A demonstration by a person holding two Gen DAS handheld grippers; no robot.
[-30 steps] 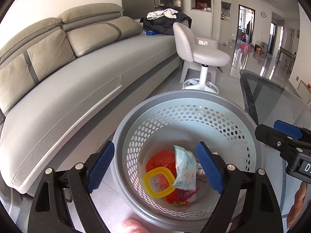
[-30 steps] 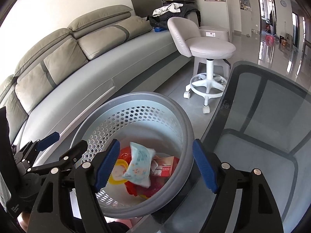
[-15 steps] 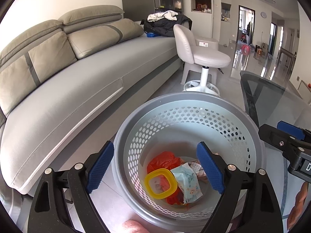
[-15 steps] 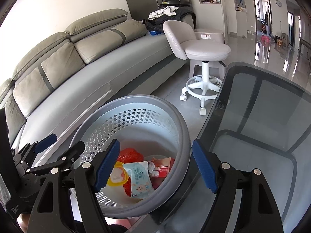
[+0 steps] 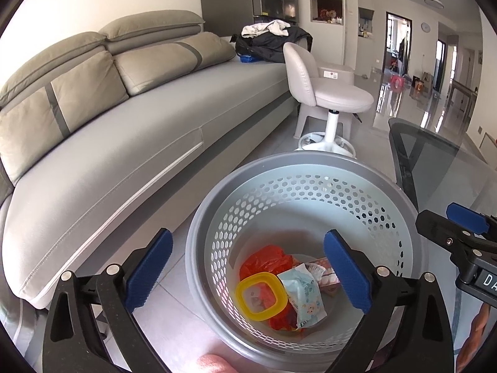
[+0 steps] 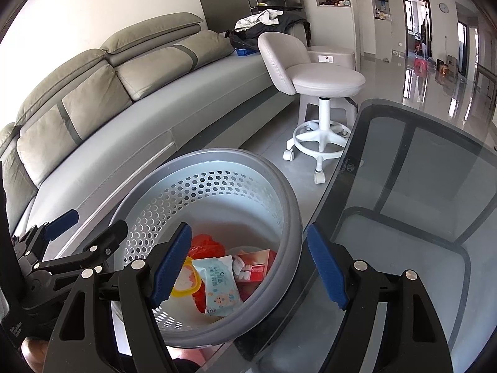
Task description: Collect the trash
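I had the left gripper [image 5: 247, 272] poised above the waste basket [image 5: 217, 214], its jaws opening with nothing between them. Below its pads, the wipes packet [image 5: 306, 295] lay on the basket floor beside a yellow lid [image 5: 261, 295], a red bag [image 5: 267, 258] and a small red box [image 6: 257, 265]. The right gripper [image 6: 248, 267] hung spread and empty, the basket under its left finger and the glass table [image 6: 419, 186] under its right. I judged the drop-off step finished; the next move called for swinging out toward whatever trash remained, none of which I could see.
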